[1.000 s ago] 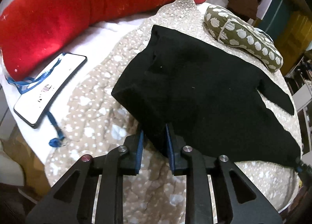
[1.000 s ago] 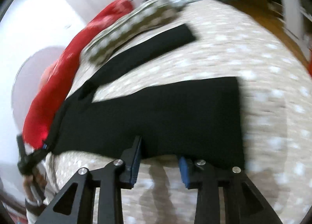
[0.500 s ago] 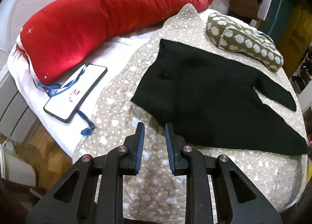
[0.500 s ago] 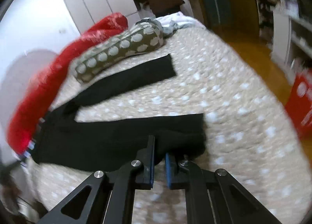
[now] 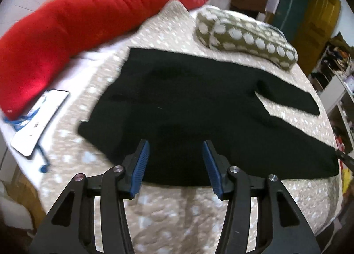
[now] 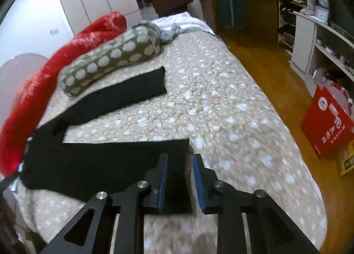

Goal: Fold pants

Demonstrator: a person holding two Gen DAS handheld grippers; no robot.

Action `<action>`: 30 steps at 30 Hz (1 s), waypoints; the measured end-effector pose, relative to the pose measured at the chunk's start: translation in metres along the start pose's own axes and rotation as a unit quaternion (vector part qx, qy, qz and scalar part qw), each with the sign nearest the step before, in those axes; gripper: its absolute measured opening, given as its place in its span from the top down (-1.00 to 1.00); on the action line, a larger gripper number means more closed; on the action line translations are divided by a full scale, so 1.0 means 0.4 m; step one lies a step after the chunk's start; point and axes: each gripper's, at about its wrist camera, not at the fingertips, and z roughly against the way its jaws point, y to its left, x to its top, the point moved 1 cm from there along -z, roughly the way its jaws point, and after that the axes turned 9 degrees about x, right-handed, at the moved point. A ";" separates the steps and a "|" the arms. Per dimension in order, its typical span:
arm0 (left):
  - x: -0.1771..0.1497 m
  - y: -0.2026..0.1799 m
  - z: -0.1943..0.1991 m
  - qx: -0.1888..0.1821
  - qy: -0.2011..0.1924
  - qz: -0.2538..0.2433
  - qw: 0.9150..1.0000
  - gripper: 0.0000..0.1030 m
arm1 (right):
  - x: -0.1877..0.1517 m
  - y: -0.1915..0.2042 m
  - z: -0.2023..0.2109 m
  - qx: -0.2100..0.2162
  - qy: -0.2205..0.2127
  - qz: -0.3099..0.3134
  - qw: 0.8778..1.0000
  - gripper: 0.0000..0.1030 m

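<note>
1. Spreading flat on the spotted quilt (image 5: 168, 216), the black pants (image 5: 188, 103) are lying with the waist toward the red bolster (image 5: 73, 30) and the two legs splayed apart, the far leg (image 6: 124, 97) running just beside the dotted cushion (image 6: 110, 59).
2. We are holding the left gripper (image 5: 176, 163) wide open over the near edge of the seat, gripping nothing.
3. We are keeping the right gripper (image 6: 179, 178) partly open around the near leg's cuff (image 6: 172, 150); cloth is lying between the blue pads (image 6: 163, 178), but they are not pinching it.
4. We are judging the step as taking the near edge to carry it over the far leg.
5. We are advising closing low on the hem, catching both layers.
6. We are advising lifting both ends together so the leg stays taut and lands edge to edge, clear of the phone (image 5: 39, 119).
</note>
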 end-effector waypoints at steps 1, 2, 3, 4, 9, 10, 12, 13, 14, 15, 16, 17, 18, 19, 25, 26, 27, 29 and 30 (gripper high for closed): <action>-0.001 -0.012 -0.014 0.000 0.003 -0.005 1.000 0.04 | -0.001 0.004 -0.031 0.005 0.013 -0.003 1.000 0.53; -0.002 -0.022 -0.028 0.003 0.007 -0.010 1.000 0.04 | 0.001 0.001 -0.067 0.022 0.033 -0.005 0.999 0.53; -0.003 -0.032 -0.045 0.007 0.015 -0.016 1.000 0.04 | -0.006 0.010 -0.078 0.035 0.037 0.001 0.999 0.63; -0.003 -0.036 -0.054 0.009 0.019 -0.018 1.000 0.04 | -0.006 0.020 -0.081 0.029 0.027 0.017 0.999 0.73; 0.000 -0.037 -0.109 0.022 0.022 -0.007 0.999 -0.04 | 0.006 0.028 -0.074 -0.085 -0.008 0.066 0.994 0.88; -0.002 -0.036 -0.123 0.021 0.026 -0.005 0.999 -0.04 | 0.006 0.020 -0.091 -0.093 0.004 0.071 0.993 0.88; -0.005 -0.036 -0.120 0.021 0.018 -0.009 1.000 -0.05 | 0.008 0.009 -0.090 -0.079 0.006 0.056 0.995 0.88; -0.003 -0.036 -0.115 0.022 0.018 -0.017 0.999 -0.05 | 0.016 0.013 -0.075 -0.074 0.003 0.051 0.996 0.88; 0.004 -0.032 -0.107 0.025 0.020 -0.022 0.999 -0.05 | 0.024 0.023 -0.062 -0.068 0.000 0.050 0.996 0.87; 0.008 -0.024 -0.099 0.028 0.018 -0.021 0.999 -0.05 | 0.033 0.039 -0.045 -0.053 -0.005 0.051 0.997 0.87; 0.016 -0.011 -0.090 0.031 0.010 -0.015 0.999 -0.05 | 0.041 0.066 -0.035 -0.032 -0.009 0.055 0.998 0.87; 0.023 0.003 -0.084 0.034 0.003 -0.008 0.999 -0.05 | 0.050 0.107 -0.025 0.004 -0.009 0.070 0.998 0.86; 0.031 0.020 -0.081 0.039 -0.001 -0.001 0.999 -0.05 | 0.050 0.136 -0.025 0.026 -0.006 0.082 0.996 0.85; 0.036 0.037 -0.085 0.044 -0.001 0.006 0.999 -0.05 | 0.052 0.181 -0.033 0.060 0.003 0.102 0.993 0.84; 0.024 0.070 -0.130 0.043 0.021 0.000 0.999 -0.05 | -0.009 0.331 -0.196 0.172 0.096 0.148 0.969 0.17; 0.027 0.067 -0.125 0.041 0.023 -0.006 0.999 -0.05 | -0.022 0.341 -0.224 0.159 0.119 0.162 0.967 0.16; 0.035 0.068 -0.118 0.033 0.026 -0.007 0.999 -0.05 | -0.024 0.357 -0.229 0.144 0.113 0.188 0.965 0.16; 0.063 0.072 -0.105 0.007 0.029 -0.009 1.000 -0.05 | 0.004 0.390 -0.215 0.153 0.110 0.212 0.959 0.16; 0.090 0.073 -0.103 -0.006 0.030 -0.012 0.999 -0.05 | 0.022 0.404 -0.212 0.168 0.112 0.213 0.956 0.16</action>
